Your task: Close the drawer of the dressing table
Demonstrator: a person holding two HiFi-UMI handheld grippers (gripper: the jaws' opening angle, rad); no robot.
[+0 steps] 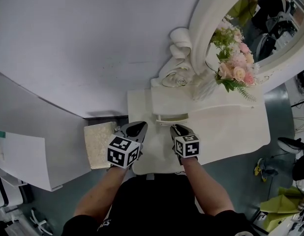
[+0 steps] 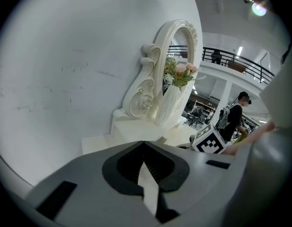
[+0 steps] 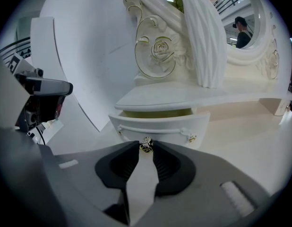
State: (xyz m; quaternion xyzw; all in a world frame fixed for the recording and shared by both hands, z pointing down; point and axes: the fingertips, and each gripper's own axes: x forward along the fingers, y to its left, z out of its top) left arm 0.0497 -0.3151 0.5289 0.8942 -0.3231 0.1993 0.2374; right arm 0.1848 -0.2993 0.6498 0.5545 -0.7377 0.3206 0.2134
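Note:
The small white drawer (image 3: 160,126) under the dressing table's raised shelf (image 3: 184,96) stands pulled out a little, its yellowish inside showing. Its front carries a round metal knob (image 3: 146,144). My right gripper (image 3: 146,148) is shut on that knob, with the jaw tips pinching it from both sides. From the head view the drawer (image 1: 171,117) lies just ahead of the right gripper (image 1: 180,129). My left gripper (image 1: 137,127) hovers beside it at the table's left front edge, and in the left gripper view this gripper (image 2: 144,144) is shut, holding nothing.
A white oval mirror (image 1: 260,23) and a ribbed vase (image 3: 205,41) of pink flowers (image 1: 235,65) stand at the back of the tabletop (image 1: 230,132). A cream cushion (image 1: 100,144) sits left of the table. A white wall (image 1: 83,38) lies behind.

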